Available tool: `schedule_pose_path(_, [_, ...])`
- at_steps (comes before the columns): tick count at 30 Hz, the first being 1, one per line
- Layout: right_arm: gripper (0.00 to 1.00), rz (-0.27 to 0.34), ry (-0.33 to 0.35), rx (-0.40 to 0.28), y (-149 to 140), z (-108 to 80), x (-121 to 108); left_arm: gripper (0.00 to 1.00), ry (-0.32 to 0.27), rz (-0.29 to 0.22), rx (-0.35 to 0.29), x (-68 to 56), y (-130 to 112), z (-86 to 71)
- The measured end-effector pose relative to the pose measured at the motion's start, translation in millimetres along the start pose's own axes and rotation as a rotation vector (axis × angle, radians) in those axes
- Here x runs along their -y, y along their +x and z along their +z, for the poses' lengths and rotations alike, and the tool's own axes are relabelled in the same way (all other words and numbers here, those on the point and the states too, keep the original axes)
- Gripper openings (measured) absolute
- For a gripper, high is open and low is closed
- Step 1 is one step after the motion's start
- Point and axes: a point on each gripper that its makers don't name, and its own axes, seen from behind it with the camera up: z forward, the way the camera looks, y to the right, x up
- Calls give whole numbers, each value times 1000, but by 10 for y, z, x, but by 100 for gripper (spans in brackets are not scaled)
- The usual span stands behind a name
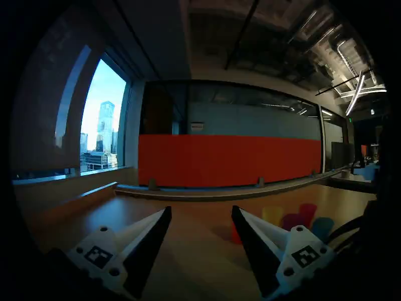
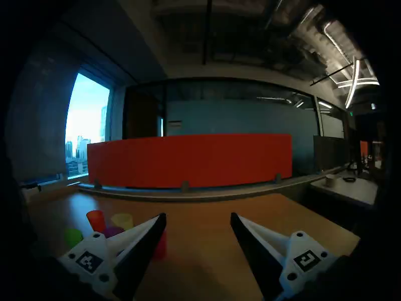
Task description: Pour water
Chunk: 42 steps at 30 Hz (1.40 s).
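Observation:
Several small coloured cups stand together on the wooden table (image 1: 200, 251). In the left gripper view a yellow cup (image 1: 272, 214), a pink cup (image 1: 307, 212), a magenta cup (image 1: 290, 220), a blue cup (image 1: 322, 227) and a red cup (image 1: 234, 235) sit beyond and to the right of my left gripper (image 1: 201, 214), which is open and holds nothing. In the right gripper view an orange cup (image 2: 95, 219), a yellow cup (image 2: 122, 220), a green cup (image 2: 73, 237), a purple cup (image 2: 112, 231) and a red cup (image 2: 160, 246) lie by the left finger of my open right gripper (image 2: 197, 220).
A red partition (image 1: 228, 160) runs along the table's far edge (image 2: 200, 193). A window (image 1: 100, 130) is at the left. Another desk (image 2: 346, 188) with small items stands at the right.

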Motion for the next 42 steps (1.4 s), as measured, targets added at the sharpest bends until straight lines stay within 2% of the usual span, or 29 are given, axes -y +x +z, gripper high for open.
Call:
schedule_pose_path(5, [99, -14, -11, 3, 32, -19, 9, 88, 32, 4, -6, 66, -43, -5])
schedule_pose_path(15, [99, -44, -27, 6, 119, -38, 30, 88, 65, -3, -17, 102, -192, 13])
schedule_pose_path(23, [99, -64, -33, 18, 99, -24, 28, 88, 93, 17, -11, 158, -319, 43])
schedule_pose_path(42, [99, -77, -31, 21, 104, -5, 53, 89, 93, 1, 18, 190, -538, 87])
